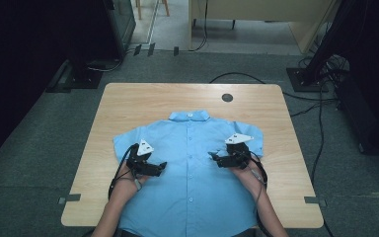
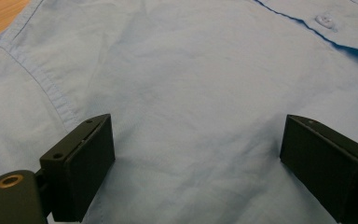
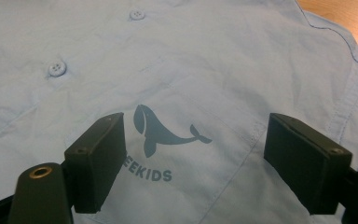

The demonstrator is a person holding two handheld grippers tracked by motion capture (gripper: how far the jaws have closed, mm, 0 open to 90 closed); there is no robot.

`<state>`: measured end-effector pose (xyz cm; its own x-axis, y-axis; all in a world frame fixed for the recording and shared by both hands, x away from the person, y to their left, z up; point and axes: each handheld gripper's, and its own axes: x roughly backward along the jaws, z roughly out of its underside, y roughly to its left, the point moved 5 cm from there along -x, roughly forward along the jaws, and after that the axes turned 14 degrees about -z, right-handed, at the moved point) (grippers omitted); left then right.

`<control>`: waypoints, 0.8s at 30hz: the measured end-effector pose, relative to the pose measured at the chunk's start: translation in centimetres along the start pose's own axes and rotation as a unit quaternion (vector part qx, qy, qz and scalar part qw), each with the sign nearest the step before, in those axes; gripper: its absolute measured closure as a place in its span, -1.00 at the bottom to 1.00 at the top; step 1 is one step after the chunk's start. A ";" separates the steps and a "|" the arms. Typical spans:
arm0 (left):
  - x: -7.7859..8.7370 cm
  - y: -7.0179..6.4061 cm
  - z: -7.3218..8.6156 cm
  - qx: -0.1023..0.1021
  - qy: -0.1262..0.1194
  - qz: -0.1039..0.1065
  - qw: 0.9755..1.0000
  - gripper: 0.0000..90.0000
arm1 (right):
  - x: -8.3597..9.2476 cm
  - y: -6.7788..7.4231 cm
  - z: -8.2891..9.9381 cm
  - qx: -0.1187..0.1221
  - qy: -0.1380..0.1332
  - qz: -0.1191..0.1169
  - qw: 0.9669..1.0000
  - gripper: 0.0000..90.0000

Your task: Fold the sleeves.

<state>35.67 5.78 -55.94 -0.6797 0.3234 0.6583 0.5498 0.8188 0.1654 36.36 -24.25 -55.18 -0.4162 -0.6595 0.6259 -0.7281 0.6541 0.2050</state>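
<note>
A light blue short-sleeved shirt (image 1: 190,163) lies flat, front up and buttoned, on the wooden table (image 1: 128,98), collar at the far side. My left gripper (image 1: 162,167) hovers over the shirt's left chest, pointing toward the button placket. Its jaws stand wide apart over bare cloth (image 2: 191,121), with a sleeve seam to their left. My right gripper (image 1: 213,158) hovers over the right chest, pointing inward. Its jaws stand open over a printed whale logo (image 3: 161,128) with lettering under it. Nothing is pinched by either gripper (image 2: 196,163) (image 3: 196,163).
The shirt's hem hangs over the table's near edge between the person's forearms. A dark round grommet (image 1: 227,97) sits near the table's far edge. Cables (image 1: 321,128) run on the grey floor to the right. Bare wood shows on both sides of the shirt.
</note>
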 end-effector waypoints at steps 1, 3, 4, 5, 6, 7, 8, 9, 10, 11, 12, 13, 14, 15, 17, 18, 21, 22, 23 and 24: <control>0.0 0.0 0.0 0.000 0.000 0.000 1.000 -0.78 | 0.0 0.0 0.0 0.001 0.001 0.001 1.000 -0.55; 0.0 0.0 0.0 0.000 0.000 0.000 1.000 -0.78 | 0.0 -0.1 0.0 0.001 0.001 0.003 1.000 -0.55; 0.0 0.0 0.0 0.000 0.000 0.000 1.000 -0.78 | 0.0 -0.1 0.0 0.002 0.002 0.003 1.000 -0.55; 0.0 0.0 0.0 0.000 0.000 0.000 1.000 -0.78 | 0.0 -0.1 0.0 0.000 0.003 0.002 1.000 -0.55; 0.0 0.0 0.0 0.000 0.000 0.000 1.000 -0.78 | -0.1 -0.1 0.0 -0.001 0.003 0.001 1.000 -0.55; 0.0 0.0 0.0 0.000 0.000 0.000 1.000 -0.78 | 0.0 -0.1 -0.1 -0.001 0.004 0.001 1.000 -0.55; 0.0 0.0 0.0 0.000 0.000 0.000 1.000 -0.78 | 0.0 -0.1 -0.1 -0.001 0.004 0.001 1.000 -0.55; 0.0 0.0 0.0 0.000 0.000 0.000 1.000 -0.78 | 0.1 -0.2 -0.1 -0.003 0.006 0.002 1.000 -0.55; 0.0 0.0 0.0 0.000 0.000 0.000 1.000 -0.78 | 0.2 -0.3 -0.1 -0.002 0.006 0.002 1.000 -0.55; 0.0 0.0 0.0 0.000 0.000 0.000 1.000 -0.78 | 0.3 -0.3 -0.1 -0.003 0.005 0.004 1.000 -0.55; 0.0 0.0 0.0 0.000 0.000 0.000 1.000 -0.78 | 0.4 -0.4 -0.1 -0.002 0.005 0.004 1.000 -0.55; 0.0 0.0 0.0 0.000 0.000 0.000 1.000 -0.78 | 0.4 -0.4 -0.1 -0.002 0.005 0.004 1.000 -0.55; 0.0 0.0 0.0 -0.001 0.001 0.000 1.000 -0.78 | 0.5 -0.5 -0.1 -0.004 0.006 0.003 1.000 -0.55; 0.0 0.0 0.0 0.000 0.000 0.000 1.000 -0.78 | 0.6 -0.6 -0.2 -0.004 0.007 0.004 1.000 -0.55; 0.0 0.0 0.0 0.000 0.000 0.000 1.000 -0.78 | 0.9 -0.8 -0.2 -0.007 0.005 0.003 1.000 -0.55; 0.0 0.0 0.0 0.000 0.000 0.000 1.000 -0.78 | 1.2 -0.9 -0.3 -0.009 0.002 0.002 1.000 -0.55; 0.0 0.0 0.0 -0.001 0.001 0.000 1.000 -0.78 | 1.3 -1.2 -0.5 -0.008 0.003 0.003 1.000 -0.55; 0.0 0.0 0.0 -0.001 0.001 0.000 1.000 -0.78 | 1.3 -1.2 -0.5 -0.008 0.003 0.003 1.000 -0.55; 0.0 0.0 0.0 0.000 0.000 0.000 1.000 -0.78 | 1.4 -1.2 -0.7 -0.009 0.002 0.002 1.000 -0.55; 0.0 0.0 0.0 0.000 0.000 0.000 1.000 -0.78 | 1.5 -1.3 -0.7 -0.009 0.001 0.001 1.000 -0.55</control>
<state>35.66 5.78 -55.94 -0.6790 0.3237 0.6589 0.5500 0.8188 0.1645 37.10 -25.77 -53.99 -0.4168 -0.6570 0.6282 -0.7173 0.6622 0.2166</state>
